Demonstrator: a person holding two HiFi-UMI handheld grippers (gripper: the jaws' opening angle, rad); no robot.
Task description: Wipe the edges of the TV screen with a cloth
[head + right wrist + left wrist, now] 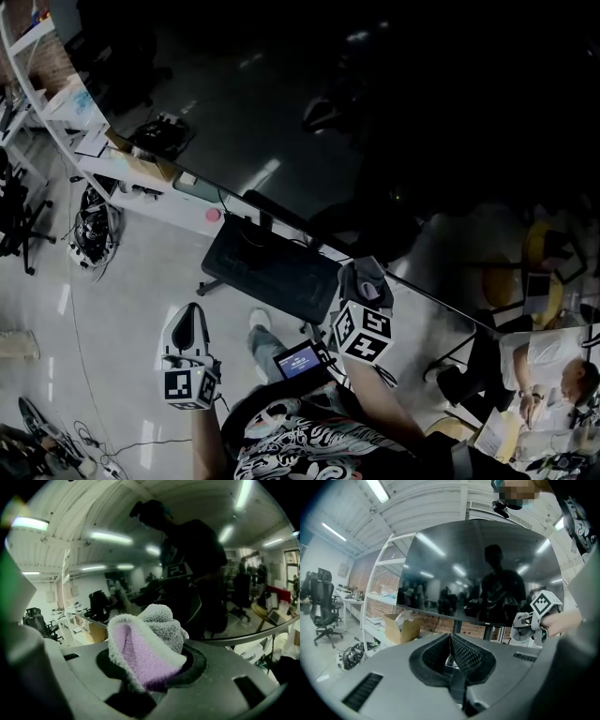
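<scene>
A large dark TV screen [394, 112] fills the upper right of the head view, and its lower edge [309, 239] runs diagonally down to the right. My right gripper [366, 279] is shut on a grey and purple cloth [140, 648] and holds it close to that lower edge. In the left gripper view the cloth [520, 629] sits near the TV's [478, 569] lower right corner. My left gripper [192, 317] hangs lower left, away from the screen. Its jaws [450, 641] are shut with nothing between them.
The TV stands on a dark base [272, 272]. White shelving [56, 103] with a cardboard box [401, 625] lines the left side, with cables [94, 225] on the floor. An office chair [326, 606] stands far left. A seated person [553, 375] is at lower right.
</scene>
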